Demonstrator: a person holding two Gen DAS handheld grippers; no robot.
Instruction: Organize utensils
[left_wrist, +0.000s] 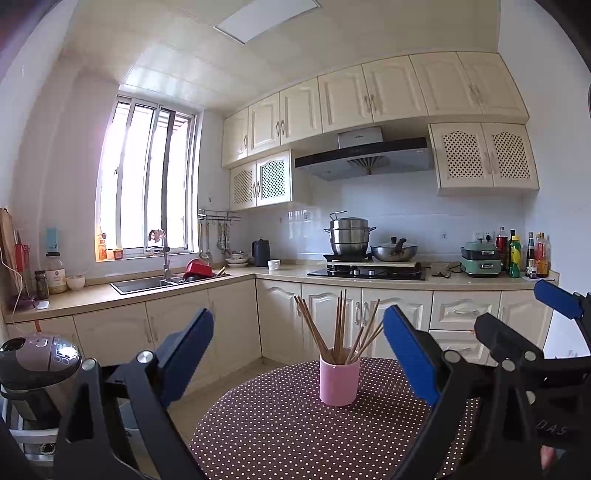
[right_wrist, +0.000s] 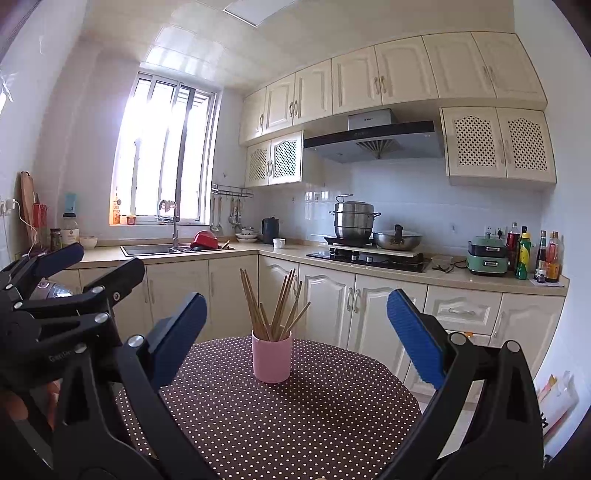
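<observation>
- While both grippers hang back from the table with nothing in them, the step in hand looks like a first reach toward the chopsticks.
- Left wrist view: the left gripper has its blue fingers wide apart, empty.
- One pink cup stands upright on the dotted table, toward its far edge, framed between the fingers but well beyond them.
- Chopsticks stand in the cup, fanned out and leaning left and right; I count about ten or so, though they overlap and the exact number is unclear.
- At the right edge the right gripper shows, fingers apart, beside the left one.
- Right wrist view: the right gripper is spread wide too, holding nothing; the cup sits near the table's far edge, slightly left of centre between the fingers.
- Chopsticks splay above the rim, roughly ten again.
- The left gripper shows at the left, fingers parted.
- To do it well, I would steady the cup with one gripper, since it is light-looking and could tip, then close the other on a single stick high on its shaft.
- Draw it out along its own lean, so the neighbours are not dragged out.
</observation>
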